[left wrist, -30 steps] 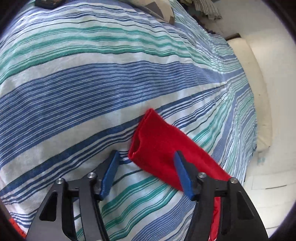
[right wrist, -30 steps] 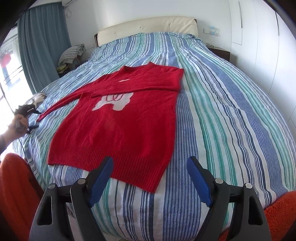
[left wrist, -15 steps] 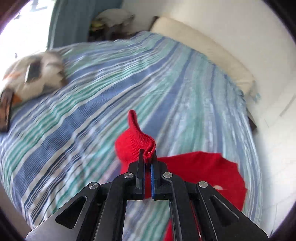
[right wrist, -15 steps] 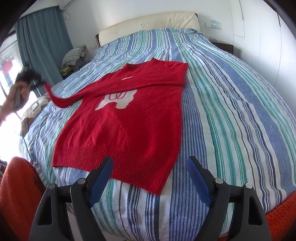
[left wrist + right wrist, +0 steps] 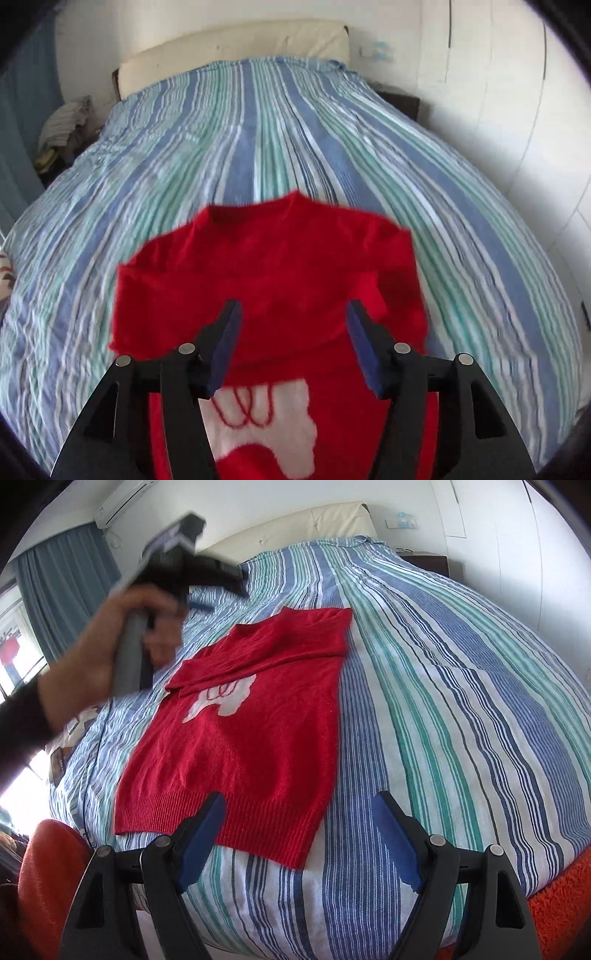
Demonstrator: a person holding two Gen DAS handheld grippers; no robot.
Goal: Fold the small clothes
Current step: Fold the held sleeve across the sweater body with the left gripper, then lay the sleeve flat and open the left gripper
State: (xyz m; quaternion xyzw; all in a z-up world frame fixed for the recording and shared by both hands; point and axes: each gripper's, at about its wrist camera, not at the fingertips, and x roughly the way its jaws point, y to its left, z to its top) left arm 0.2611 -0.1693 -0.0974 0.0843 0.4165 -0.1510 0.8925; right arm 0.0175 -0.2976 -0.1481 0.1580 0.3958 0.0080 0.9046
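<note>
left gripper (image 5: 293,341) jaws just opened, nothing pinched, above the folded sleeves. red sweater (image 5: 255,734) flat on the striped bed (image 5: 461,701), both sleeves across the chest. right gripper (image 5: 299,843) spread wide, empty, near the hem.

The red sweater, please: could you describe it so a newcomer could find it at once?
Start at the bed's striped cover. The red sweater lies flat on it, sleeves folded across the chest. Its solid red and white chest patch distinguish it.
</note>
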